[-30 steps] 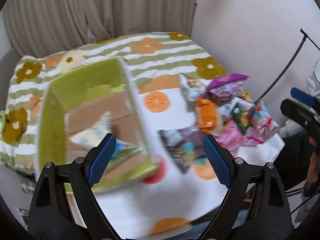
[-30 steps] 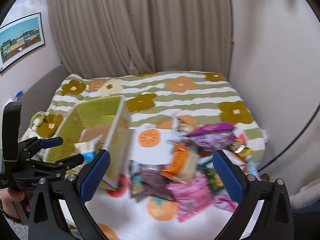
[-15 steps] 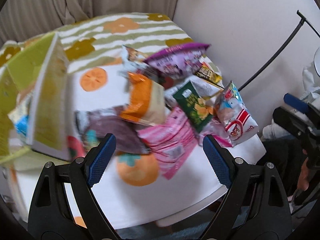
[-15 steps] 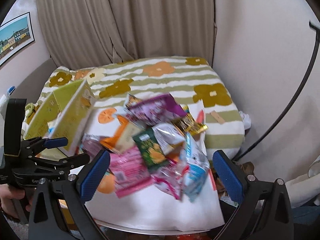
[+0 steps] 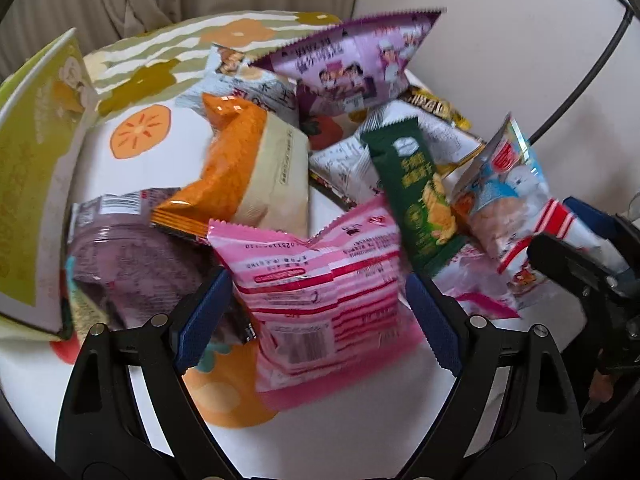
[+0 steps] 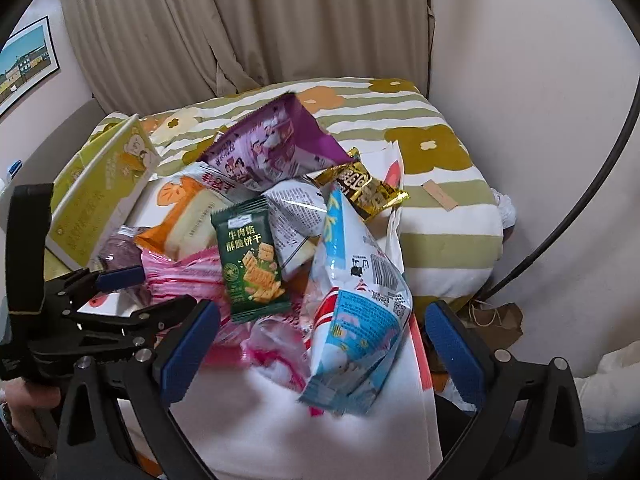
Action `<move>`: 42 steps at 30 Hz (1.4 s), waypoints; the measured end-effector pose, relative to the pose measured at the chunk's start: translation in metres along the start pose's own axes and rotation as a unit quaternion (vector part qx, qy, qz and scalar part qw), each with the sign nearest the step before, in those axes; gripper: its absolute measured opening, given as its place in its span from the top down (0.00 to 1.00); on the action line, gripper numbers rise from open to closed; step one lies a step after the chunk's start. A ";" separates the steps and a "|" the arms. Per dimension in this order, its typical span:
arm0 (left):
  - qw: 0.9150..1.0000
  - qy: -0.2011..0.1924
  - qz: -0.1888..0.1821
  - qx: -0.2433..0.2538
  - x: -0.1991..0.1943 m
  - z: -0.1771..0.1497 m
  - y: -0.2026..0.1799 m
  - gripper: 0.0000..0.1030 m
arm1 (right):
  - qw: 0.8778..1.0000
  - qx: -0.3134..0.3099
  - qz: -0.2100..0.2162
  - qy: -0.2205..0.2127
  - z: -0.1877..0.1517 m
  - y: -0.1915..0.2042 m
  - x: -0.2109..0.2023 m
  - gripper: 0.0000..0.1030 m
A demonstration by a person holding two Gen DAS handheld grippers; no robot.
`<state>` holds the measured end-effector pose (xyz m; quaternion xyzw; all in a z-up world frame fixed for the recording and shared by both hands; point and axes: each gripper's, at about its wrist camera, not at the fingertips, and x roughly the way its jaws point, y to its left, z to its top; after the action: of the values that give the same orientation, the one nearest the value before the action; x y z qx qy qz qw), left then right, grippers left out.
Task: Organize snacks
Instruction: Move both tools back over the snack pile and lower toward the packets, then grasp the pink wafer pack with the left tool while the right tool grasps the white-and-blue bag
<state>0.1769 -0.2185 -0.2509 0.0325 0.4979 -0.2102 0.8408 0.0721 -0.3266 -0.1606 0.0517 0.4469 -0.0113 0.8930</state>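
A heap of snack packets lies on a white cloth with orange prints. My left gripper (image 5: 316, 320) is open and straddles a pink packet (image 5: 320, 284); touching cannot be told. Beside it lie an orange-and-cream packet (image 5: 248, 176), a dark green cracker packet (image 5: 420, 192), a purple packet (image 5: 352, 68) and a blue-and-white packet (image 5: 504, 200). My right gripper (image 6: 320, 344) is open, with the blue-and-white packet (image 6: 356, 320) between its fingers, the green packet (image 6: 250, 256) to its left. The left gripper (image 6: 120, 292) shows at the left there.
A yellow-green box (image 5: 32, 184) stands at the left of the pile; it also shows in the right wrist view (image 6: 100, 184). A flowered striped bedspread (image 6: 432, 184) lies behind. A wall and a black cable (image 6: 560, 216) are at the right. A gold packet (image 6: 364, 188) lies at the back.
Both grippers have swung right from the box and moved down close onto the snack pile. The pink and blue-and-white packets now sit between their open fingers.
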 end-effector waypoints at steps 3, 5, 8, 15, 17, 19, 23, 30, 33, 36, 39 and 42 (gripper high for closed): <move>1.000 0.003 0.001 -0.003 0.011 -0.002 0.001 0.15 | 1.000 0.006 0.000 -0.002 -0.002 -0.003 0.007 0.01; 1.000 0.000 -0.001 -0.006 0.014 -0.002 0.002 0.15 | 1.000 0.005 -0.003 -0.003 -0.002 -0.005 0.010 0.01; 1.000 0.001 0.000 -0.003 0.017 -0.004 0.002 0.15 | 1.000 -0.003 -0.010 -0.002 -0.002 -0.004 0.016 0.02; 1.000 0.013 0.010 0.013 0.023 -0.012 -0.004 0.28 | 0.999 -0.023 -0.029 0.006 -0.005 -0.003 0.028 0.16; 1.000 0.011 0.014 0.022 0.020 -0.014 -0.008 0.33 | 0.999 -0.024 -0.030 0.006 -0.007 -0.004 0.029 0.18; 0.999 0.009 0.017 0.029 0.018 -0.014 -0.012 0.35 | 0.999 -0.025 -0.032 0.008 -0.008 -0.005 0.031 0.20; 0.999 0.010 0.020 0.032 0.011 -0.017 -0.017 0.38 | 0.999 -0.029 -0.039 0.008 -0.009 -0.007 0.033 0.32; 1.000 0.010 0.017 0.008 -0.010 -0.014 -0.009 0.38 | 0.998 -0.030 -0.047 -0.008 -0.009 -0.004 0.023 0.43; 1.000 0.002 0.015 0.006 -0.023 -0.012 -0.006 0.38 | 0.999 -0.031 -0.042 -0.015 -0.006 -0.002 0.013 0.48; 1.000 -0.007 0.015 0.009 -0.037 -0.009 -0.008 0.38 | 0.998 -0.031 -0.044 -0.020 -0.003 0.001 0.005 0.51; 1.000 -0.014 0.010 0.012 -0.047 -0.007 -0.010 0.38 | 0.998 -0.026 -0.047 -0.025 -0.001 0.003 -0.003 0.52; 1.000 -0.021 0.007 0.016 -0.057 -0.008 -0.008 0.38 | 0.998 -0.027 -0.049 -0.032 -0.001 0.007 -0.011 0.52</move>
<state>0.1437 -0.2057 -0.2047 0.0452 0.4764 -0.2129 0.8518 0.0652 -0.3203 -0.1517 0.0053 0.4203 -0.0444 0.9063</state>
